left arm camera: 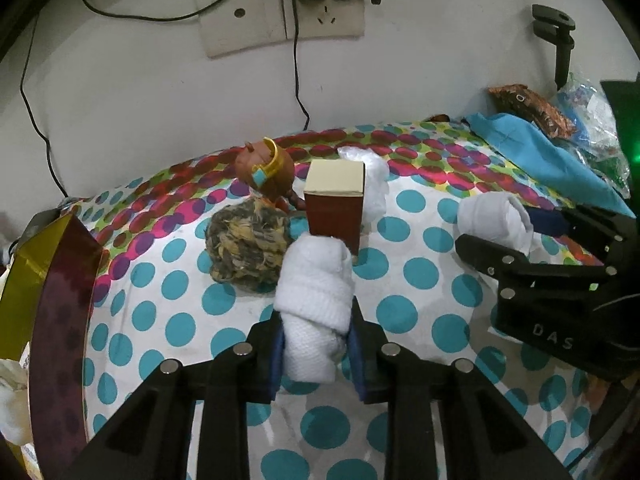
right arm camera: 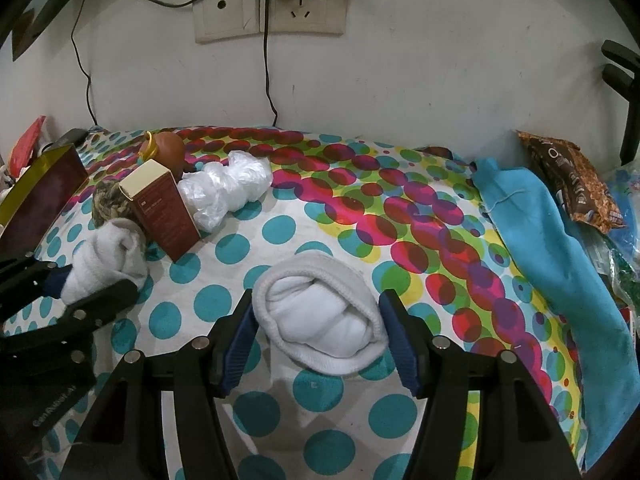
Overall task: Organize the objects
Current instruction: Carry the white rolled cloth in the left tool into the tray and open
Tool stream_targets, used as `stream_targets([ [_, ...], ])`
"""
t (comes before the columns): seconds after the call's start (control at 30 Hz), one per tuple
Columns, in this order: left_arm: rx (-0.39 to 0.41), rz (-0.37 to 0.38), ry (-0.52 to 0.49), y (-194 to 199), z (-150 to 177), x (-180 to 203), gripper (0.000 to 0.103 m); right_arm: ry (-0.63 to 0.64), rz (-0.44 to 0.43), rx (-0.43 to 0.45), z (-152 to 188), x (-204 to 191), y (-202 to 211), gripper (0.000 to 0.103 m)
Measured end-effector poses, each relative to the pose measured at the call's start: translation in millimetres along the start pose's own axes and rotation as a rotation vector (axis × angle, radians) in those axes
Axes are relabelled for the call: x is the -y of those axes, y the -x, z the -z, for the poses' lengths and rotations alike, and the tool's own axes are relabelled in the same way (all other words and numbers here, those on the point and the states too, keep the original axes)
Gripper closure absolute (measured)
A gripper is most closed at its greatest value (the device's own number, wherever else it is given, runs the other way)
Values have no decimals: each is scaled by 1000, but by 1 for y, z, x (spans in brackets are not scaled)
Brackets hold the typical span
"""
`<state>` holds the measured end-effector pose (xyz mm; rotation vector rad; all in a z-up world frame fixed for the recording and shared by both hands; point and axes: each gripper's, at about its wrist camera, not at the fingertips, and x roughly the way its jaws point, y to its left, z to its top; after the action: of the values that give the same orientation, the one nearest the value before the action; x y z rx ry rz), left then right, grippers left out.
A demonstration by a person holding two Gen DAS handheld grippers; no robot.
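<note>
My left gripper (left arm camera: 316,354) is shut on a rolled white sock (left arm camera: 314,300), which stands up between its blue pads over the dotted cloth; it also shows in the right wrist view (right arm camera: 106,258). My right gripper (right arm camera: 324,338) straddles a second rolled white sock (right arm camera: 324,320) that lies on the cloth; its pads stand a little apart from the sock's sides. That sock and gripper show at the right of the left wrist view (left arm camera: 494,220). A red-brown box (left arm camera: 334,208) stands upright behind the left sock.
A woven ball (left arm camera: 248,250), a brown round toy (left arm camera: 266,170) and crumpled clear plastic (right arm camera: 224,190) sit around the box. A dark red and gold box (left arm camera: 56,320) stands at the left. A blue cloth (right arm camera: 560,240) and snack bag (right arm camera: 572,180) lie at the right. The wall with sockets is behind.
</note>
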<state>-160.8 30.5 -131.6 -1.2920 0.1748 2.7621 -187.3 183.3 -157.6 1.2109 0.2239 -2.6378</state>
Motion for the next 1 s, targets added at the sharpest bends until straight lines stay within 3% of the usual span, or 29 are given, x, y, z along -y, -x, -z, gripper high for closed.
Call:
stream_targets([
  [0.5, -9, -66, 15, 19, 7, -15, 77, -10, 0, -35, -1, 0, -9, 47],
  [0.8, -27, -81, 128, 34, 14, -58, 77, 5, 13, -32, -1, -4, -9, 47],
  [1.0, 9, -120, 165, 58, 17, -92, 77, 4, 10, -35, -1, -2, -10, 47],
])
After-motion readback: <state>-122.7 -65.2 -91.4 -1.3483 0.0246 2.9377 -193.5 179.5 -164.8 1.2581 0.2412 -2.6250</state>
